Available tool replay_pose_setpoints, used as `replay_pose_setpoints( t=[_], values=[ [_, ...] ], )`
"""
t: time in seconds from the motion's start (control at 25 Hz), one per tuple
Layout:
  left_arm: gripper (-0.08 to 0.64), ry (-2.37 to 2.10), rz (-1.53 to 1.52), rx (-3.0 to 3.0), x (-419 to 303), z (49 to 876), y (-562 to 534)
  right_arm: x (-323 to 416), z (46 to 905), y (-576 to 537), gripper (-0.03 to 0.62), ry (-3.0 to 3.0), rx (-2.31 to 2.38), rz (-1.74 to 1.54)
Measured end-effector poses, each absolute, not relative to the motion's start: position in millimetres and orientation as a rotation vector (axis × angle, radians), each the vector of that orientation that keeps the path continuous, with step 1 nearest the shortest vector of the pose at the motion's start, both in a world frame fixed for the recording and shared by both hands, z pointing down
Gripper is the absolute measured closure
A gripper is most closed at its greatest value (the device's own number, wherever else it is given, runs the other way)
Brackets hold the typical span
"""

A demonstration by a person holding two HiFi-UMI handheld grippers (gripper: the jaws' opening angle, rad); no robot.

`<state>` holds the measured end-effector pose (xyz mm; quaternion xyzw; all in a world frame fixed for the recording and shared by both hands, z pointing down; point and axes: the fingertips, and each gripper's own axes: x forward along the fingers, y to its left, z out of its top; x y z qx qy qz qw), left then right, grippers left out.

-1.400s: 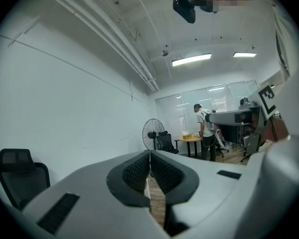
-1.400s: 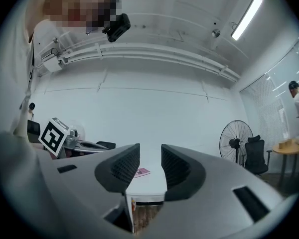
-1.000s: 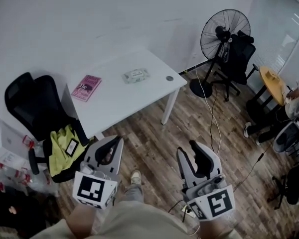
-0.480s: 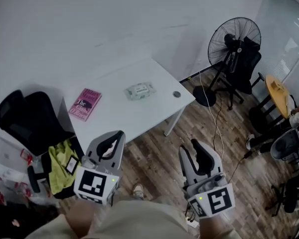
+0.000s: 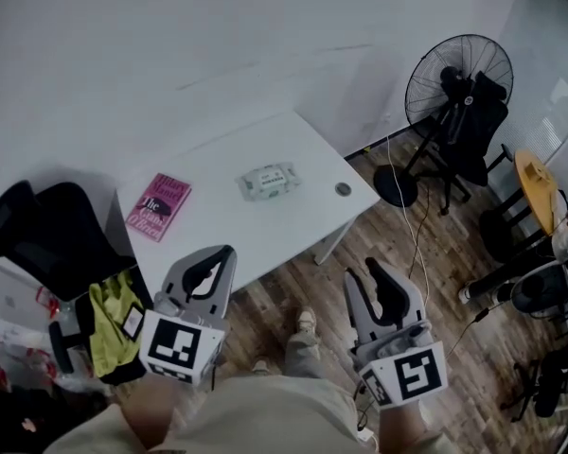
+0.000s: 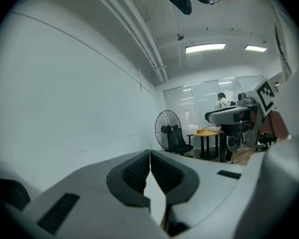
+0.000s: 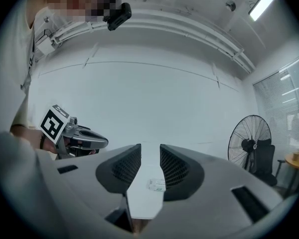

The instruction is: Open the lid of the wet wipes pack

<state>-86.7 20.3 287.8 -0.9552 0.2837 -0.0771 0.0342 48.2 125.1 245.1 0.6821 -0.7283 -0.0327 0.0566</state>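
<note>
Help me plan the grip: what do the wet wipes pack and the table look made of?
Wet wipes pack: probably soft plastic film, pale with a printed label; its rounded, pillowy outline suggests that. Table: smooth matte white top, likely laminate or painted board, judging by its even, glare-free surface.

The table [image 5: 229, 227] stands ahead of you at twelve o'clock, with the wall [image 5: 170, 45] behind it. The wipes pack [image 5: 268, 182] lies near the table's middle. From the pack, the book [image 5: 158, 205] lies at nine o'clock, near the left end, and a small disc [image 5: 343, 189] lies at three o'clock, near the right edge. An office chair [image 5: 38, 239] stands at your ten o'clock, beside the table's left end. The fan [image 5: 459, 81] stands at two o'clock, with a second chair [image 5: 488, 121] just beside it.
</note>
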Motion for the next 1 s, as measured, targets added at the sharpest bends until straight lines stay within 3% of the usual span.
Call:
replay_pose_setpoints(
  t=[0.76, 1.0],
  values=[
    [0.535, 1.199, -0.393, -2.827, 59.6, 298.2, -132.2, 193.0, 265.5, -70.9, 0.459, -2.488, 1.646, -0.048],
    [0.535, 1.352, -0.419, -2.763, 76.5, 293.5, -165.0, 216.7, 271.7, -121.8, 0.457, -2.566, 1.515, -0.023]
  ],
)
